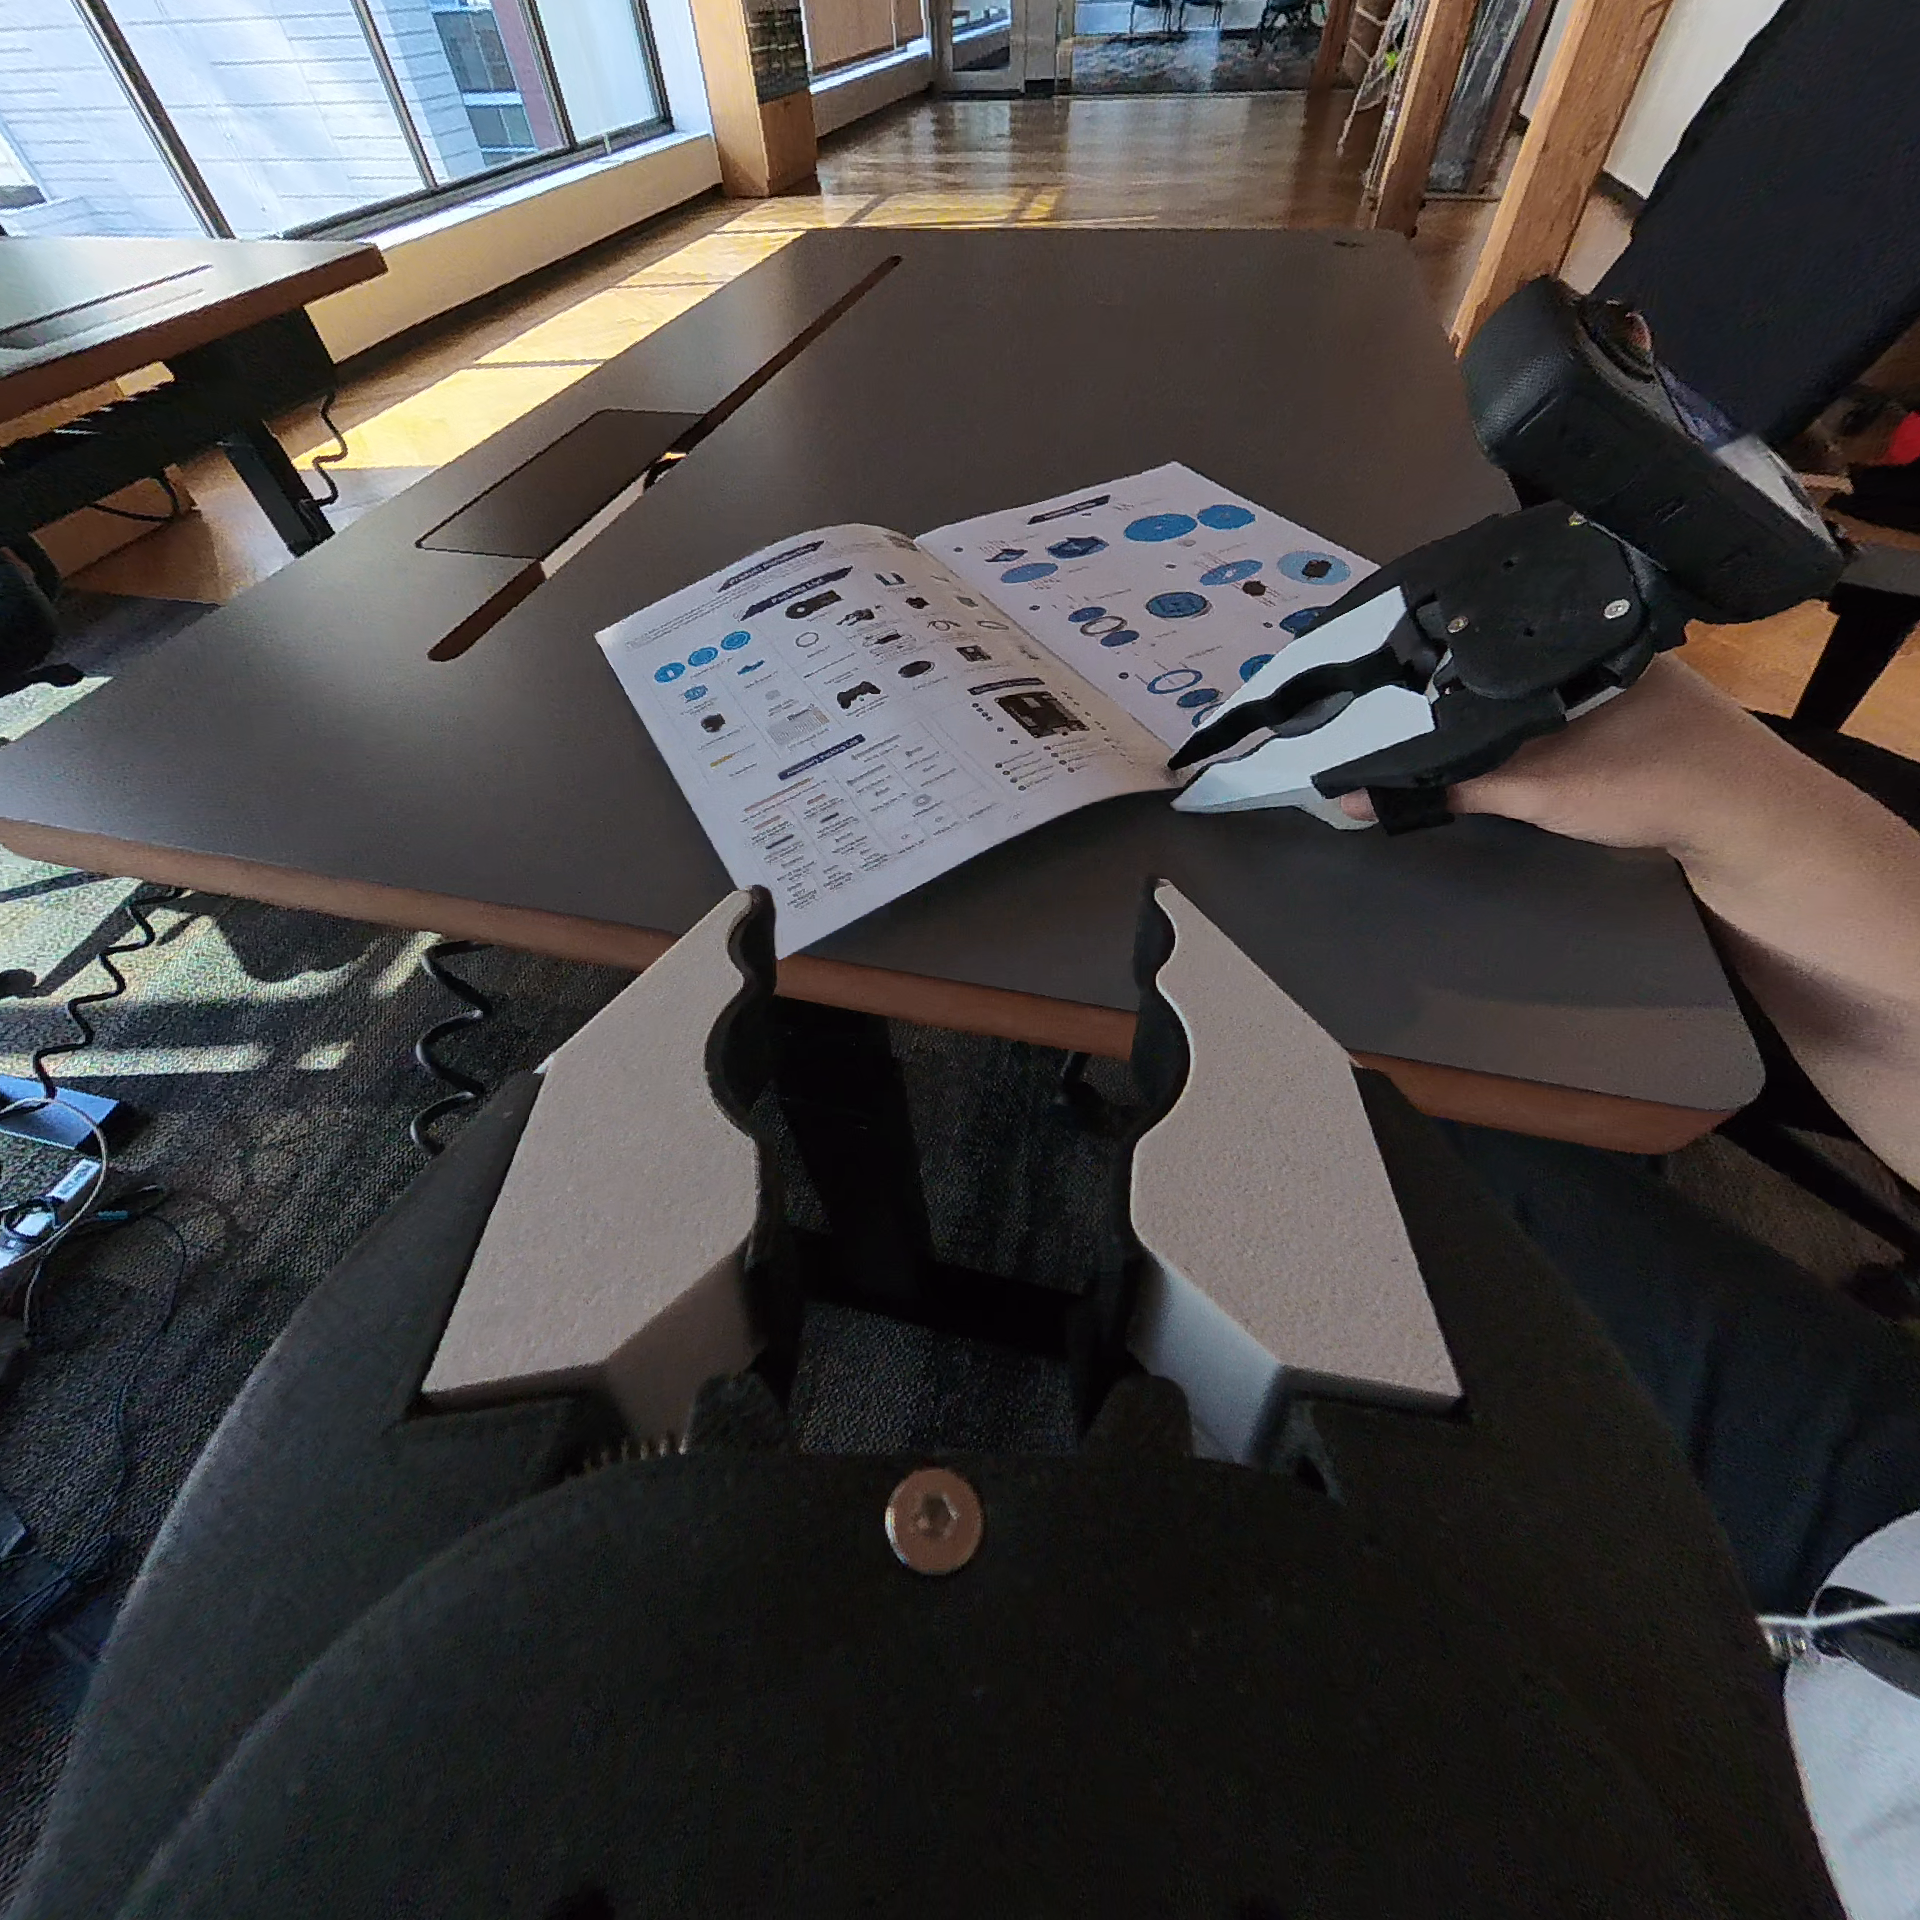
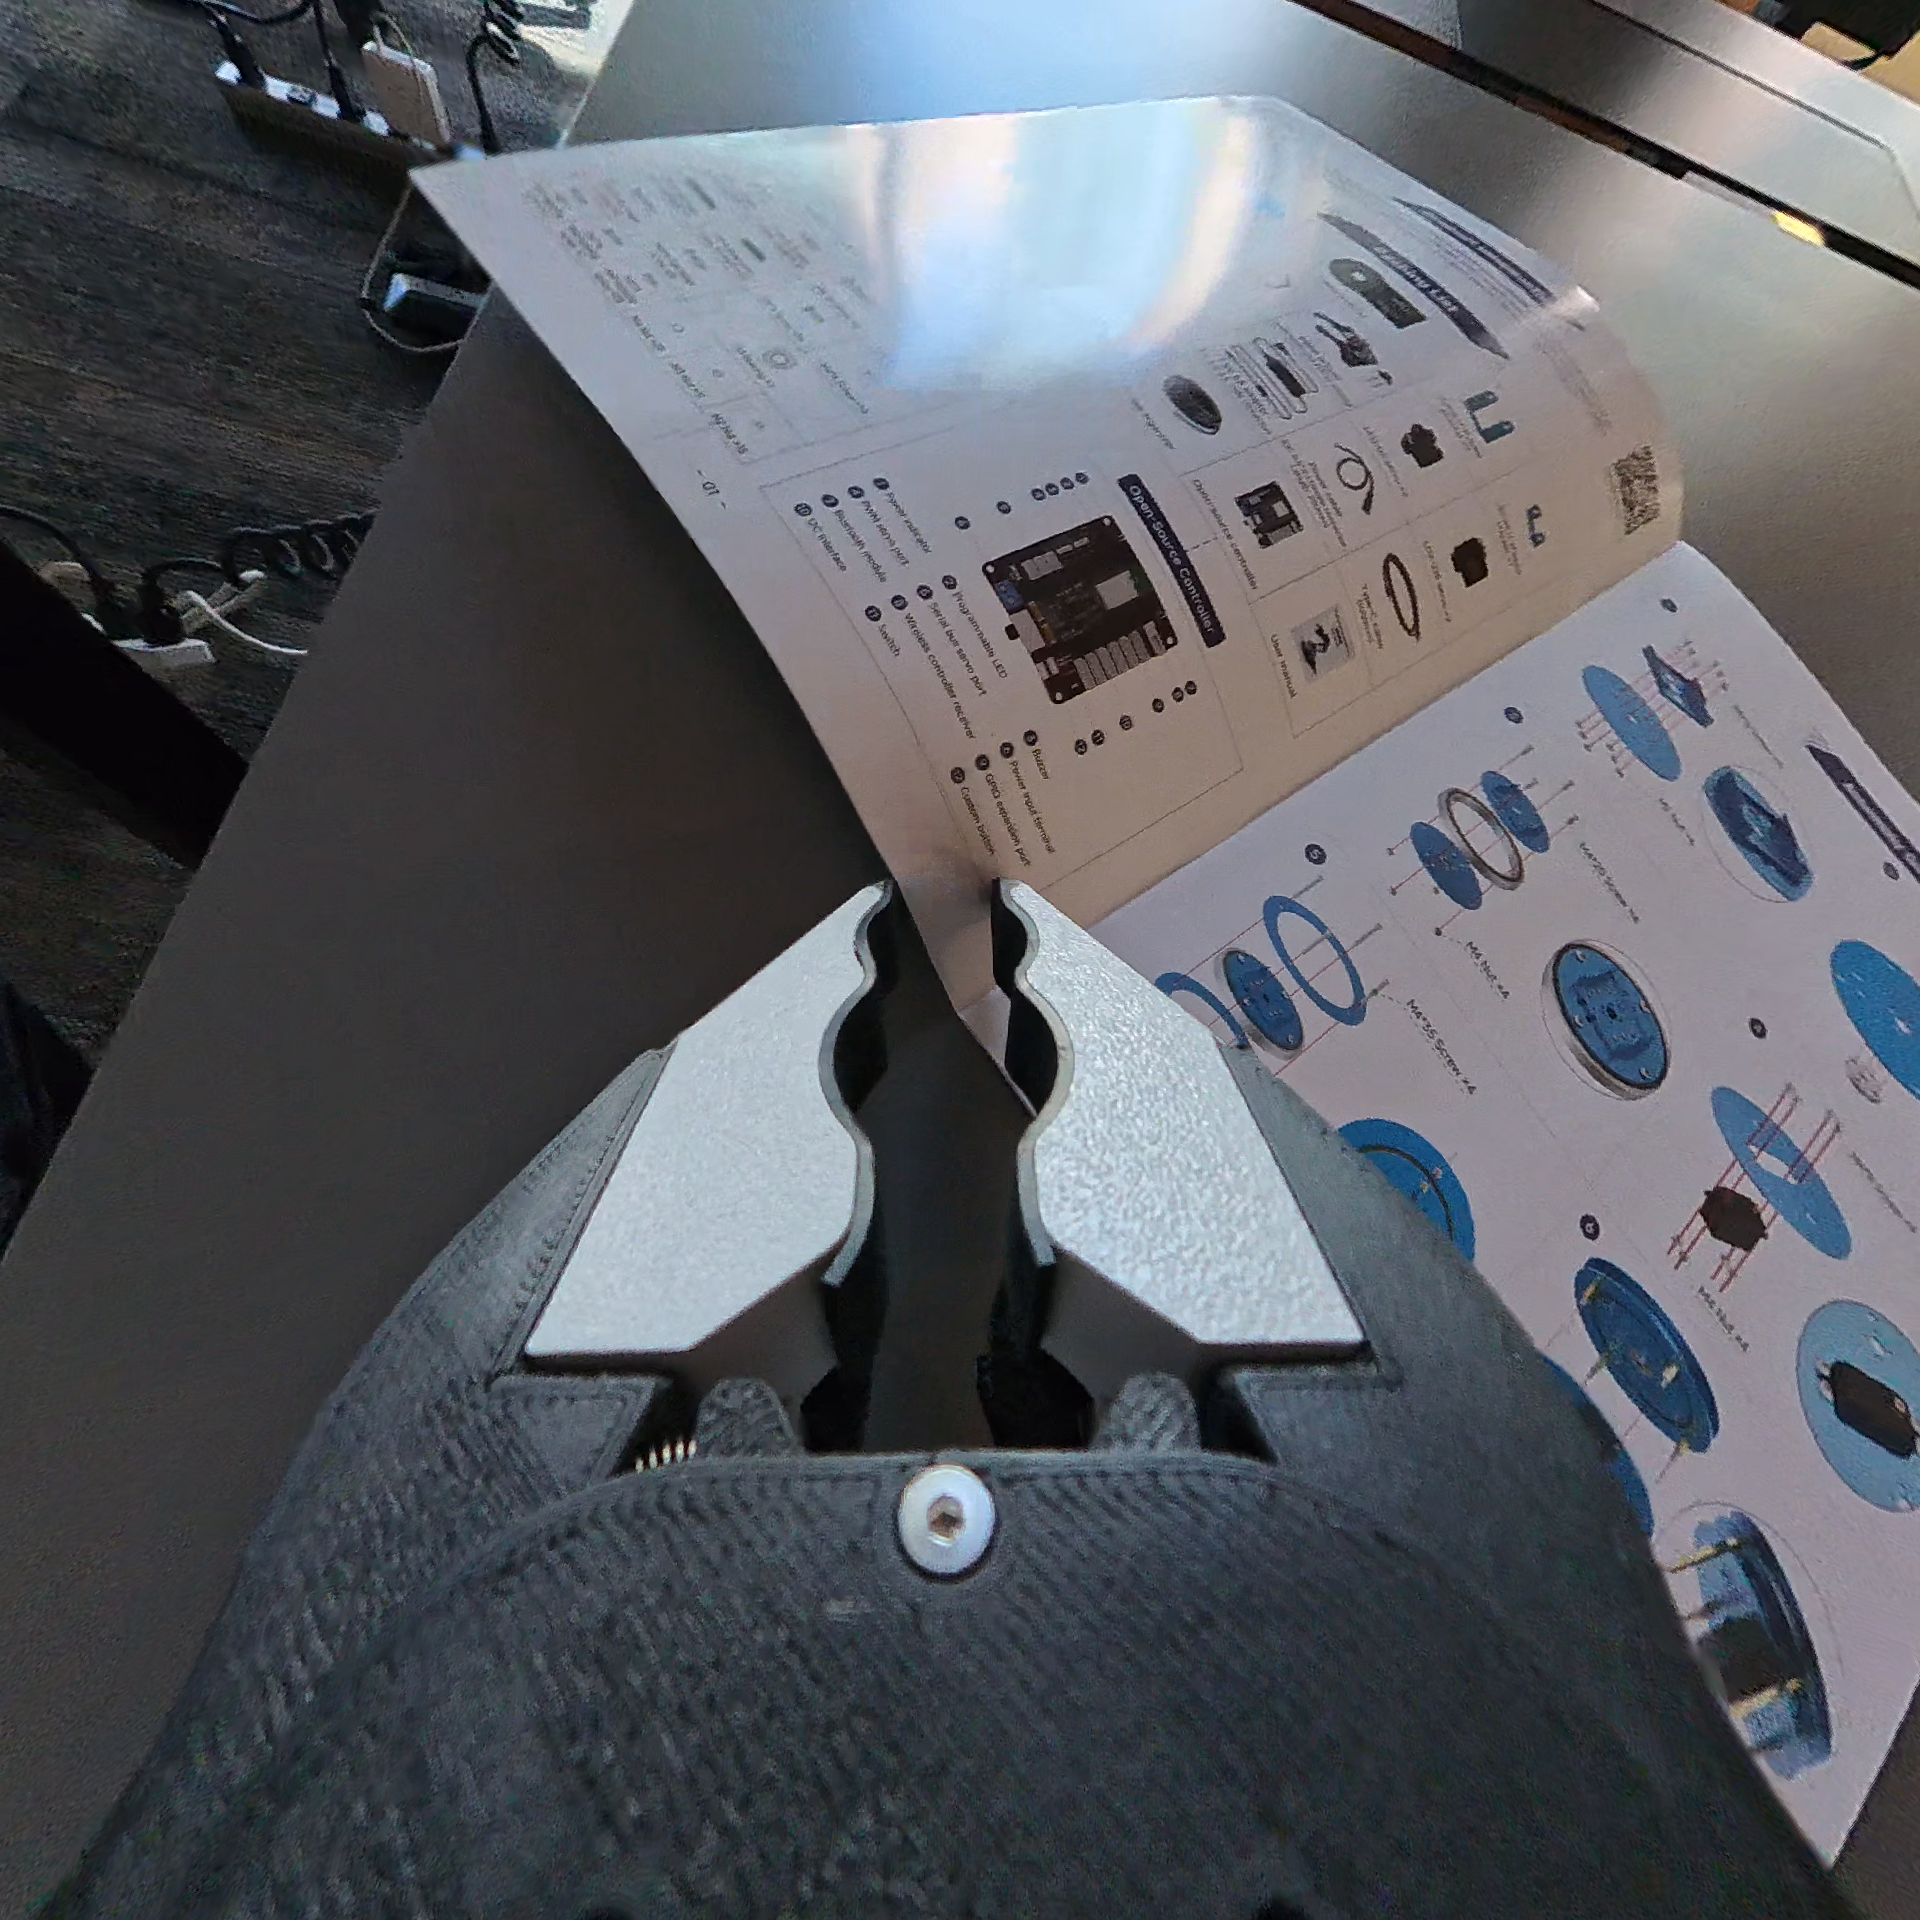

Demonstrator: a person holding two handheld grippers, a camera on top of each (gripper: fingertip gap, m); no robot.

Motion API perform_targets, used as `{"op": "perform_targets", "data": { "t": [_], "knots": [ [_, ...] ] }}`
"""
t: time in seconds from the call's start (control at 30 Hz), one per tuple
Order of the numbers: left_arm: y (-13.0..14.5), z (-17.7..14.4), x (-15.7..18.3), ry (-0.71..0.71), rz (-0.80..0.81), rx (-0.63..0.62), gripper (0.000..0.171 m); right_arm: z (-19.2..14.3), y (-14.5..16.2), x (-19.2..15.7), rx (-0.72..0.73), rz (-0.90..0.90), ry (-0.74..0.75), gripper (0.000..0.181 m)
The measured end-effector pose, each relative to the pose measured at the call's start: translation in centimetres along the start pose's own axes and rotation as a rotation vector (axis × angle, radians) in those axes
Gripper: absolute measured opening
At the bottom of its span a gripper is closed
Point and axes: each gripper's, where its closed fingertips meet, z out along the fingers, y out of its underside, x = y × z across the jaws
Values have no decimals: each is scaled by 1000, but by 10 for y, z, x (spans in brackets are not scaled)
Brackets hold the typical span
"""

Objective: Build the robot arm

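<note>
An open booklet (image 1: 914, 717) with printed diagrams lies on a dark table (image 1: 416, 727) near its front edge. My right gripper (image 2: 943, 889) is at the booklet's near edge by the spine. Its jaws stand only a narrow gap apart, and the lower edge of the curled-up left page (image 2: 935, 468) sits right at the fingertips (image 2: 1023, 920). The right-hand page (image 2: 1558, 1039) lies flat beside it. It also shows in the left wrist view (image 1: 1184, 779), held by a hand. My left gripper (image 1: 956, 914) is wide open and empty, held off the table's front edge, just short of the booklet's near corner.
The table has a long slot (image 1: 665, 457) and a flap (image 1: 540, 488) to the far left of the booklet. Another desk (image 1: 156, 301) stands at the left. Coiled cables (image 1: 447, 1049) and a power strip (image 2: 343, 83) lie on the carpet. A person's forearm (image 1: 1766, 831) crosses the table's right corner. About 25 cm separates my left fingertips from my right.
</note>
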Motion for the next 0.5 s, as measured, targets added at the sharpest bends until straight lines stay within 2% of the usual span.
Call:
{"op": "perform_targets", "data": {
  "t": [0.07,0.13,0.2,0.3,0.37,0.43,0.5],
  "knots": [
    [2,1,-3,-6,-4,-8,70,0,-3,-8,18,-5,-52,20],
    [5,2,-6,-10,-8,-23,71,-8,-7,-18,55,7,-160,34],
    [6,2,-9,-11,-19,-21,71,-27,-14,-9,107,19,-230,38],
    [3,-3,-16,-21,-37,-7,71,-59,-47,65,214,119,-122,36],
    [3,-7,-22,-33,-44,-8,73,-75,-70,122,216,153,-53,33],
    [3,-11,-29,-54,-45,-14,74,-82,-92,149,202,82,-92,29],
    [2,-15,-36,-80,-43,-11,74,-80,-96,155,70,28,-180,18]
  ]
}}
